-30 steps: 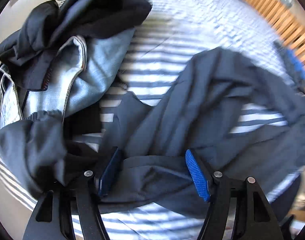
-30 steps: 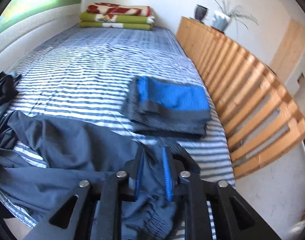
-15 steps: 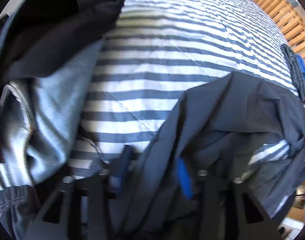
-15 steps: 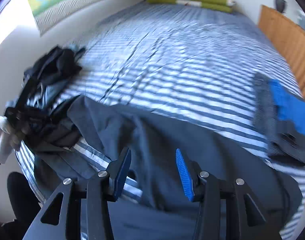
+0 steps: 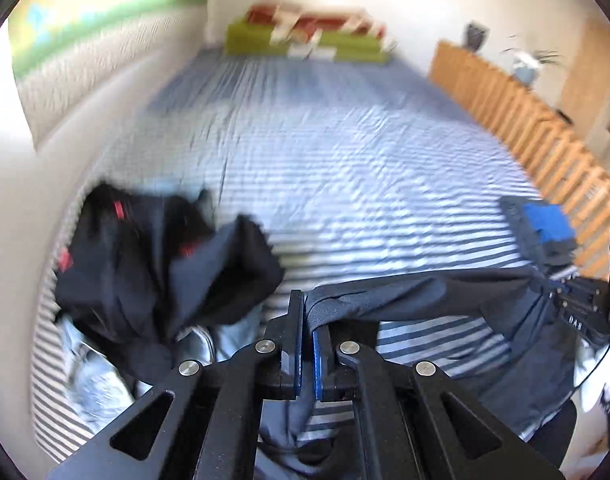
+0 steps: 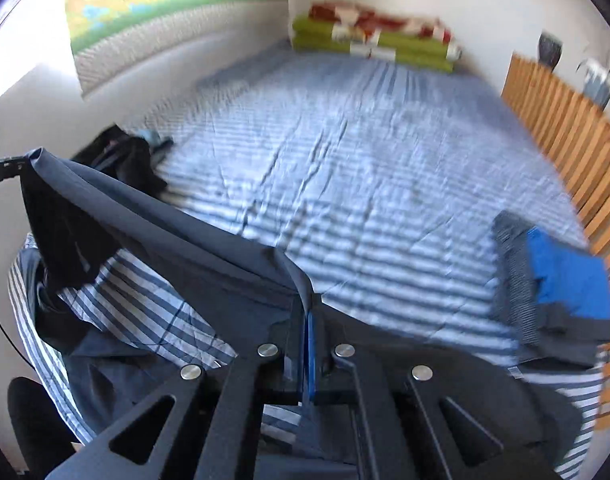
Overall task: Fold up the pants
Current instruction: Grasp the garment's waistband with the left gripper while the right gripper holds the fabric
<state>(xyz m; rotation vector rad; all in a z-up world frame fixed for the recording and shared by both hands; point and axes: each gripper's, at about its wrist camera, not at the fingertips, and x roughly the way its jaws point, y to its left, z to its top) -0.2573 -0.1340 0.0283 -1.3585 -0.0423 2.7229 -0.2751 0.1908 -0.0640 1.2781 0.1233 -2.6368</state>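
Observation:
Dark navy pants [image 5: 417, 294] hang stretched between my two grippers above the blue-striped bed [image 5: 345, 160]. In the left wrist view my left gripper [image 5: 307, 322] is closing tight on one end of the top edge, and its blue pads pinch the fabric. From there the cloth runs right to the right gripper [image 5: 581, 312]. In the right wrist view my right gripper [image 6: 307, 312] is closing on the pants [image 6: 153, 224] too, with the fabric pinched between its pads. The edge rises to the upper left, up to the left gripper [image 6: 5, 168]. The rest of the pants droops onto the bed's near edge.
A heap of black clothes and pale jeans [image 5: 157, 252] lies at the bed's left side. A folded grey and blue garment [image 6: 557, 284] sits near the right edge, beside a wooden slatted rail [image 6: 577, 152]. Folded green and red blankets [image 6: 369, 36] lie at the far end.
Both grippers went from open to shut on the pants. The left one rose and tipped up from the clothes heap. The pants now hang taut between them, off the bed.

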